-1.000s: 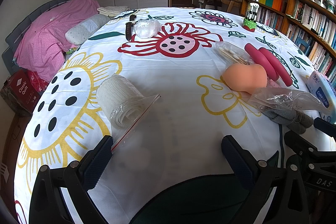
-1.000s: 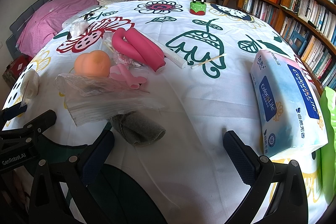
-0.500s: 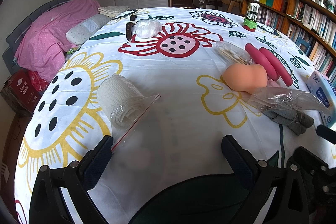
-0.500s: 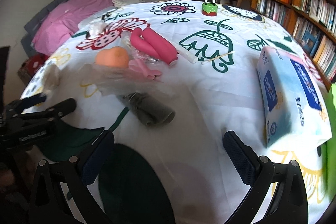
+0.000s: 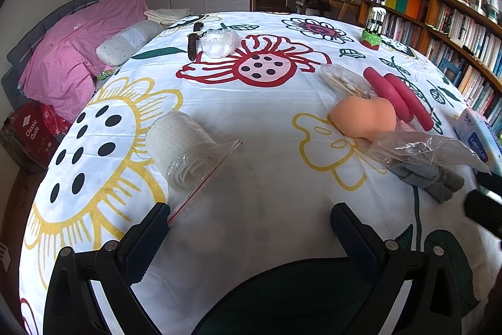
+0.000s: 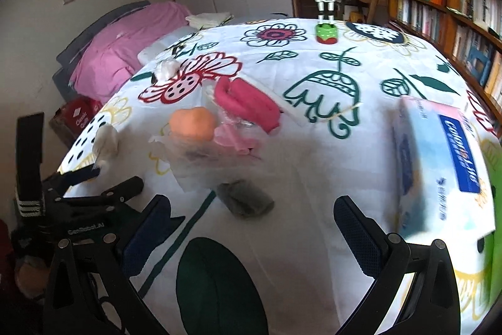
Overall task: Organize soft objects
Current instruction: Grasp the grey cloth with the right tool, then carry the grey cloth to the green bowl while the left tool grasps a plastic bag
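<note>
Right hand-held gripper [image 6: 251,222] pulled back and lifted from the spot held a second ago, with its view swung round: grey cloth [image 6: 246,199], formerly near the left finger, now centred just ahead of the wide-apart fingers; tissue pack [image 6: 439,165] drawn closer at right and blurred. Left hand-held gripper [image 6: 91,184], earlier only at the lower left corner of the right wrist view, now shown higher and more fully. In the left wrist view, right hand-held gripper retreated to a dark sliver at the right edge.
</note>
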### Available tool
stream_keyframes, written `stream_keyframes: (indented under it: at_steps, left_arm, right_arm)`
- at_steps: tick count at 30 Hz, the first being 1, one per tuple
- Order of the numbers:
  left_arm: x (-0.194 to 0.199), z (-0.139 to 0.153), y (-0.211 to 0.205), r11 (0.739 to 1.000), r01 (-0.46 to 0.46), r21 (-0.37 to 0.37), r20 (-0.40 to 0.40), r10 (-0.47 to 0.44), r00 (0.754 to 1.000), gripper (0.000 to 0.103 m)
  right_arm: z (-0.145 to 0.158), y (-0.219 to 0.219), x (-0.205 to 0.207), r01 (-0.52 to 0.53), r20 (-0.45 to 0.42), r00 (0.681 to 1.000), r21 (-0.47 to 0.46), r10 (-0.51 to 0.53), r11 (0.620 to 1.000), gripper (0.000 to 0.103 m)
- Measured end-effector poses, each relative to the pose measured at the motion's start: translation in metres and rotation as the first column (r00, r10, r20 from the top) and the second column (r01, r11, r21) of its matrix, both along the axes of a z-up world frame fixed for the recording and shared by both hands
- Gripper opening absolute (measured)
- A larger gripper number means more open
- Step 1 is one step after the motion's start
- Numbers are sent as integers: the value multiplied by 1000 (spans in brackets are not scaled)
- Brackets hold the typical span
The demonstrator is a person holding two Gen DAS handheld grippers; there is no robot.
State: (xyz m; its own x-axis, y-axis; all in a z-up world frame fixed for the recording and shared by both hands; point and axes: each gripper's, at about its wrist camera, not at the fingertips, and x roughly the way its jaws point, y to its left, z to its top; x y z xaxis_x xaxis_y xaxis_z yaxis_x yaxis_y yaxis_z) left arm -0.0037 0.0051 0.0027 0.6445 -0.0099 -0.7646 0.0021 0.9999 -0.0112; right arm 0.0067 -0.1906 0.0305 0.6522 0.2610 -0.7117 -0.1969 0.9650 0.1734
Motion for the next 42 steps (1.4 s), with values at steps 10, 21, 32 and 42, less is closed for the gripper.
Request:
stream_keyframes:
  at_steps: [10, 21, 32, 42]
  left_arm:
    - [-2, 5, 7, 999, 19, -39, -9, -19, 1000, 103]
    - [0, 7, 7, 999, 21, -48, -17, -22, 1000, 103]
    - [-8, 16, -4, 998, 52, -30, -1, -53, 999, 103]
    - [-16, 27, -22, 995, 99, -14, 19, -99, 995, 103]
  right_arm:
    - [-18, 28, 28, -66, -35, 997, -73, 64, 995, 71]
    - [-17, 11, 11, -72, -30, 997, -20, 71, 997, 31]
    - [-17, -9, -31, -99, -59, 993, 44, 102, 994, 25]
    - [-20, -12, -34, -107, -58, 992, 72, 112, 992, 28]
